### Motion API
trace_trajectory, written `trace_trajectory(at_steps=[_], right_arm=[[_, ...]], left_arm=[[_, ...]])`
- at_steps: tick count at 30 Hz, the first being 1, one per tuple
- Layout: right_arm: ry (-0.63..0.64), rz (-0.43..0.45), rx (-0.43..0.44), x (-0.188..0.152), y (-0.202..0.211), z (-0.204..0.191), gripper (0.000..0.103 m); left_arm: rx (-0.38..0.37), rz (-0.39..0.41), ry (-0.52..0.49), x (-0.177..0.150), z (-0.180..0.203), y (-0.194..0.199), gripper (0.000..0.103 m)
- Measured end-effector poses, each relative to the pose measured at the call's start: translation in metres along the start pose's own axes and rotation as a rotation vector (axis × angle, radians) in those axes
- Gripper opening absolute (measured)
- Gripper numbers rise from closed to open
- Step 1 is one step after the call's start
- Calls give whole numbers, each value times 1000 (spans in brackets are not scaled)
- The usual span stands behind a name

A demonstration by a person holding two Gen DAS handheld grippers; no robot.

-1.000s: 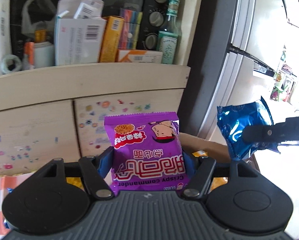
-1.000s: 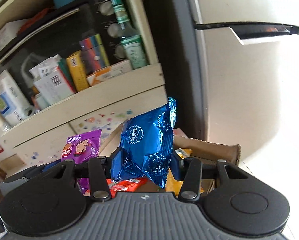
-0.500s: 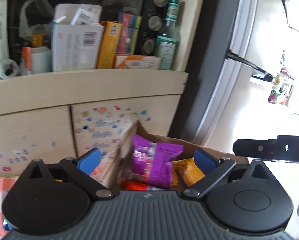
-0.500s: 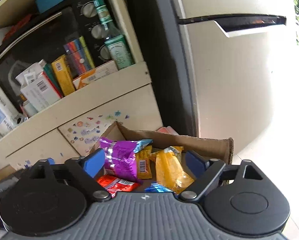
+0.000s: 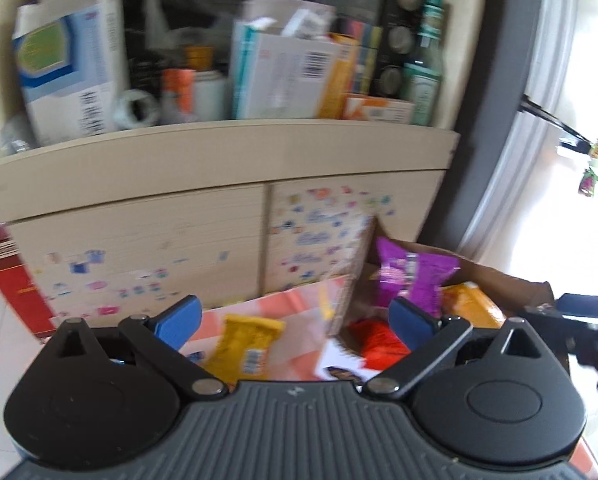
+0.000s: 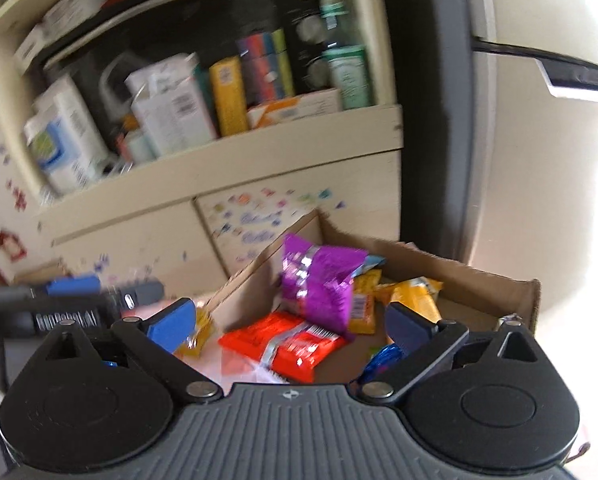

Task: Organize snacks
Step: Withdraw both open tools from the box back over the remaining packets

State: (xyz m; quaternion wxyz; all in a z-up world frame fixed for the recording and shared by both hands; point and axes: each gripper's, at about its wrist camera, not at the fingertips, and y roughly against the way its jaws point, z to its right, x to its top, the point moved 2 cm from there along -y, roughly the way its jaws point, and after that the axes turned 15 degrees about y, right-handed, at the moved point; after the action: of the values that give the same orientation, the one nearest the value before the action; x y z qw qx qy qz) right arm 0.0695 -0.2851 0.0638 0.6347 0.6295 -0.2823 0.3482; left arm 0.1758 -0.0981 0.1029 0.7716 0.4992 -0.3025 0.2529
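Observation:
A cardboard box [image 6: 479, 280] on the floor holds a purple snack bag [image 6: 319, 284], a red pack [image 6: 287, 344], orange packs [image 6: 415, 300] and a blue bag [image 6: 383, 360] at its near edge. My right gripper [image 6: 291, 324] is open and empty above the box. My left gripper [image 5: 295, 320] is open and empty to the left of the box [image 5: 511, 280], over a pink checked surface [image 5: 295, 300] with a yellow pack [image 5: 247, 340]. The purple bag [image 5: 415, 276] lies in the box.
A cream cabinet [image 5: 219, 168] with stickered doors stands behind the box; its shelf holds cartons, bottles and an oven. A grey fridge [image 6: 539, 160] stands to the right. A red box [image 5: 15, 292] sits far left.
Both grippers opened and let go: the purple bag and the blue bag dropped into the box. Both grippers have since swung to the left; the left one is now over the pink checked surface.

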Motion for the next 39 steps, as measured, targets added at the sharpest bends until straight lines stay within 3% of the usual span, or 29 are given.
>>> trace_trajectory(at_steps=[14,24,31,39], right_arm=[[183,-78,94,-13,-9,-52,103],[184,-232,187,-41,-35,-77,103],[221,-338,163,-66,-55,-87,103],[211,-379,116,-77,-71,-84,103]], left_arm=[[129,13,68,11,-78,11,100],[163,-121,108,-4,-105,-28,100],[170,-196,67,-19,-101,-55,100],[190,-238,15,-32,-102,-76,100]])
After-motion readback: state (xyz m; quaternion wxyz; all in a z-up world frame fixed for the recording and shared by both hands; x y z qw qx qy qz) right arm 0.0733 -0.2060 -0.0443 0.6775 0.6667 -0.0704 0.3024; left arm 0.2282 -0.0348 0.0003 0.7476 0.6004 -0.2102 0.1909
